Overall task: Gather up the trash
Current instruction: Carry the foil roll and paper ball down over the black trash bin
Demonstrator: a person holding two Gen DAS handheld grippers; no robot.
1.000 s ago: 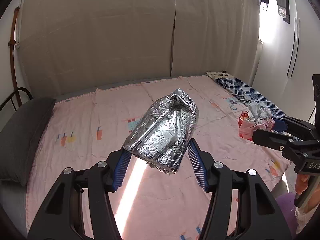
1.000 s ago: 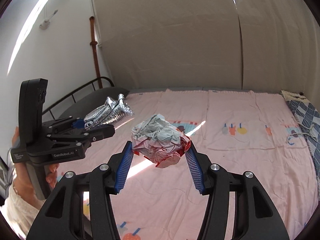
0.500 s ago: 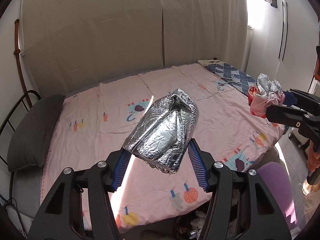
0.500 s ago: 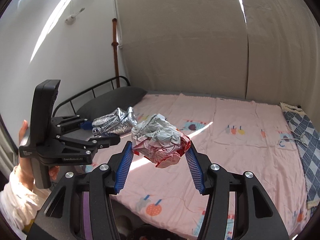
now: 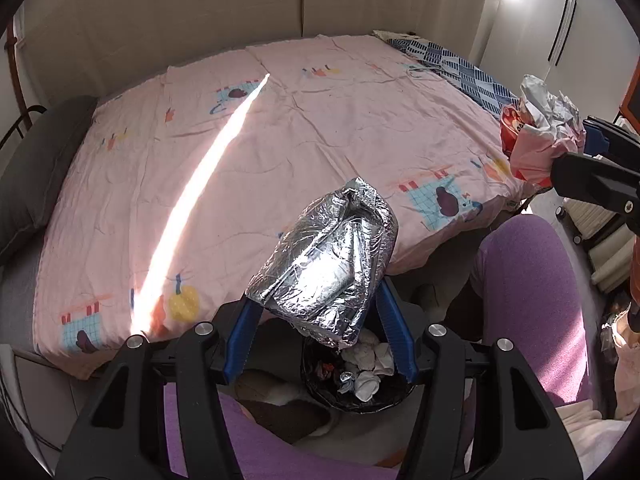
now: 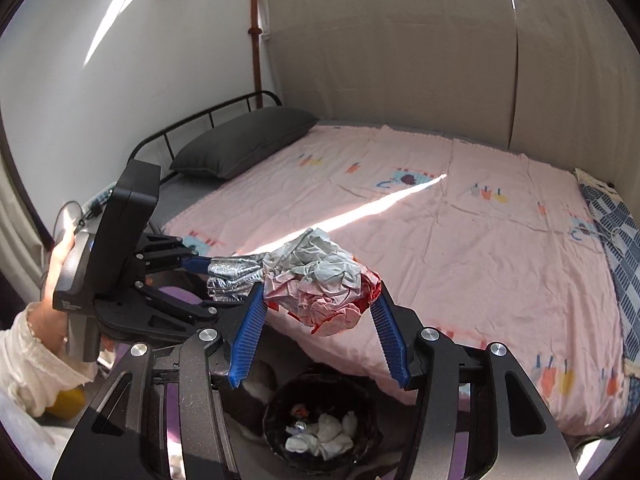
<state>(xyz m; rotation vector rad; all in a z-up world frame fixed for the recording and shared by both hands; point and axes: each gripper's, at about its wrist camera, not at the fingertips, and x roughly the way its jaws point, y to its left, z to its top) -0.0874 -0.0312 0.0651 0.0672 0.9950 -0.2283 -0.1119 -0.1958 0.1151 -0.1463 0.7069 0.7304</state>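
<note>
Left tongs [image 5: 320, 304] clamp a crumpled foil bag [image 5: 328, 260] between their blue pads, hanging above the black trash bin [image 5: 356, 376] beside the bed [image 5: 280, 140]. Right tongs [image 6: 318, 320] grip a crumpled pink wrapper [image 6: 320, 284] over the same bin.

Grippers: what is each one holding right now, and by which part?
The left gripper clamps the crumpled foil bag across its lower end. The right gripper pinches the red-and-white wrapper wad by its two sides.
</note>
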